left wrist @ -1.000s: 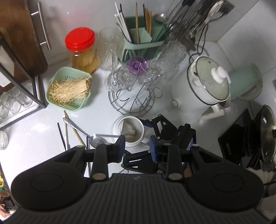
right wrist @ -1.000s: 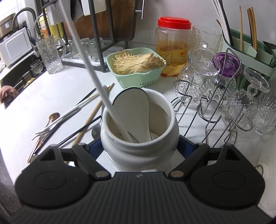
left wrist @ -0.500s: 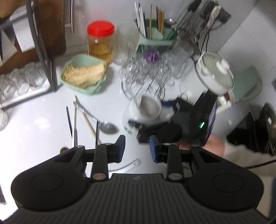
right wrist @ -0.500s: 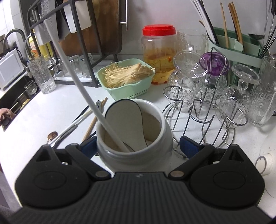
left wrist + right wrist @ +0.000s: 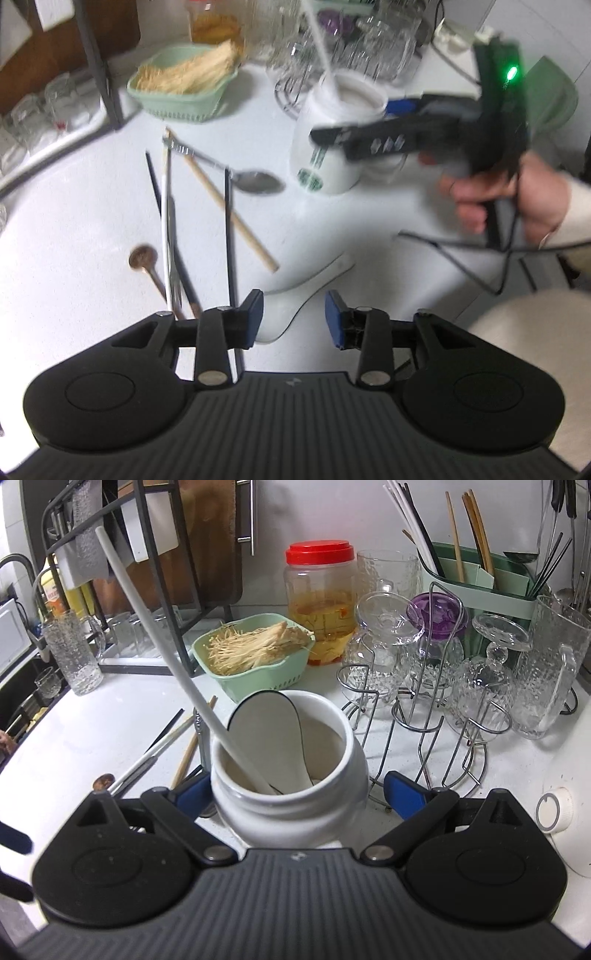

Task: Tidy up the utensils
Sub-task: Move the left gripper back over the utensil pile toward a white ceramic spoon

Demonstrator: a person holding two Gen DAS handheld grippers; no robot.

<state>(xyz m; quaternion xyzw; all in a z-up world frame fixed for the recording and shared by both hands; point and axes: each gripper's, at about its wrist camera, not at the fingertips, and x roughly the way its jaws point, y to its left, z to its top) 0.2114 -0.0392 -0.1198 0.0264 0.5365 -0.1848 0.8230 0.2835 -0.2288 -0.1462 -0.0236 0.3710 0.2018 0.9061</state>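
Left wrist view: left tongs (image 5: 293, 314) released, jaws just widened, straddling white spoon (image 5: 306, 284) on the surface (image 5: 74, 240).
Still loose: chopsticks (image 5: 221, 199), metal spoon (image 5: 255, 181).
Done: white crock (image 5: 288, 775) holds two utensils.
Right tongs (image 5: 291, 794): released around crock.

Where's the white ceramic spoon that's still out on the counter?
In the left wrist view, the white ceramic spoon lies flat on the counter, partly between the left gripper's open fingers.

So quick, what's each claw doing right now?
Left claw: open, empty, above the white spoon.
Right claw: open around the white jar, not gripping.
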